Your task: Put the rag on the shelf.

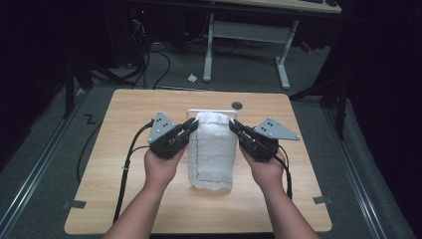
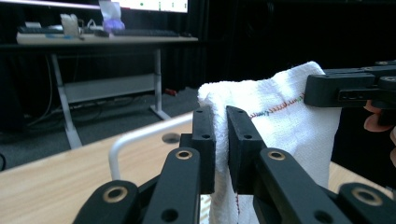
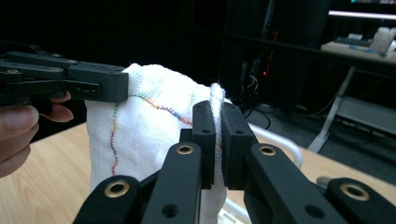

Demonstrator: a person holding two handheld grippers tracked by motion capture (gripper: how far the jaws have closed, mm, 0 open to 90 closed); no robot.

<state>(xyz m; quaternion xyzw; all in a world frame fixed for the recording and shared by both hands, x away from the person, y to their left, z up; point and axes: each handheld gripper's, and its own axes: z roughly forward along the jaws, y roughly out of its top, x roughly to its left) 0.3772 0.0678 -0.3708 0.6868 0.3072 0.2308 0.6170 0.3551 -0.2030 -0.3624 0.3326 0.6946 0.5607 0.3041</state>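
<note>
On the wooden worktop (image 1: 149, 204), a white cloth (image 1: 213, 152) is held raised by its upper corners, clamped by the left tool (image 1: 191, 125) and right tool (image 1: 234, 126); its placement appears unfinished.

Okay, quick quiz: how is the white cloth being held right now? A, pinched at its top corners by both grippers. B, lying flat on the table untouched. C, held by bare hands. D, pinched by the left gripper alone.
A: the left gripper and the right gripper each clamp a top corner of the white cloth.
</note>
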